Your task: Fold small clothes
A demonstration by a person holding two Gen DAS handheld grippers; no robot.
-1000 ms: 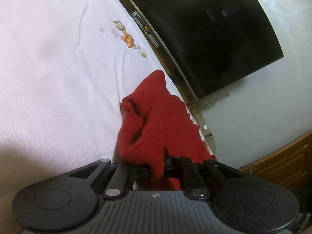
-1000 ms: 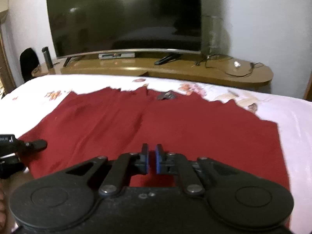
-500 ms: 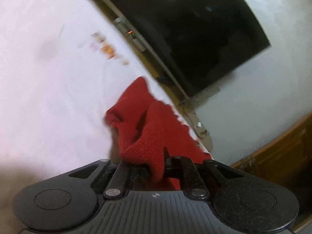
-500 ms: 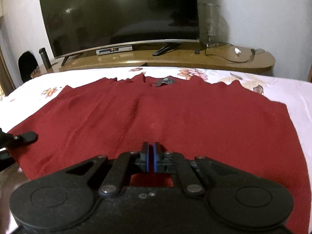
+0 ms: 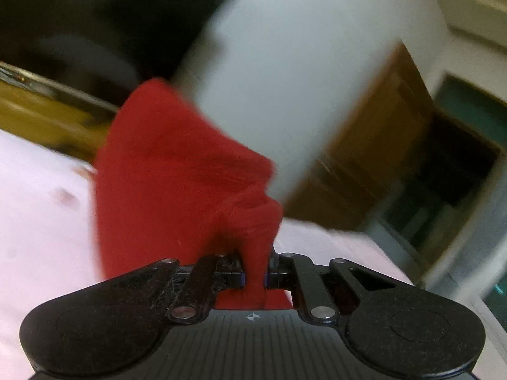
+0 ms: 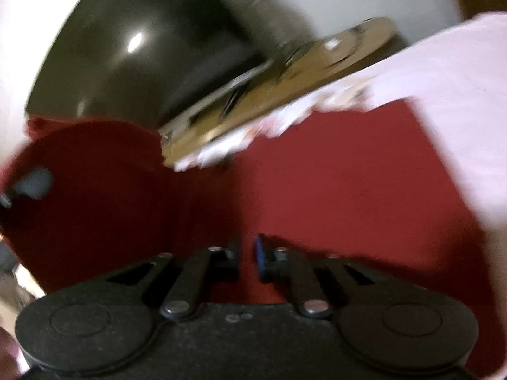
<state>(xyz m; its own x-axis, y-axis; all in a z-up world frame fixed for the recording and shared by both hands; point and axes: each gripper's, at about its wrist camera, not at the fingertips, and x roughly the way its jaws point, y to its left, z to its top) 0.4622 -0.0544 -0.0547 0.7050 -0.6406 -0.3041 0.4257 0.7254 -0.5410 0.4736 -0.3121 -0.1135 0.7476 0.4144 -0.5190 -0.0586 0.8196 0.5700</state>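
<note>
From the left wrist, the left gripper (image 5: 253, 280) pinches a bunched corner of the red knit garment (image 5: 177, 171), lifted off the pale bedsheet (image 5: 38, 209); soft and light, best taken by corners

From the right wrist, the right gripper (image 6: 247, 258) has just been opening, nothing between its pads, over the spread cloth

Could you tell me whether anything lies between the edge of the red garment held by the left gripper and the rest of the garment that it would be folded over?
Nothing visible does. The left gripper is shut on a bunched edge of the red garment, whose spread part looks bare. The right gripper hangs over its near part; its jaws have just been opening, and nothing is pinched between them.
</note>
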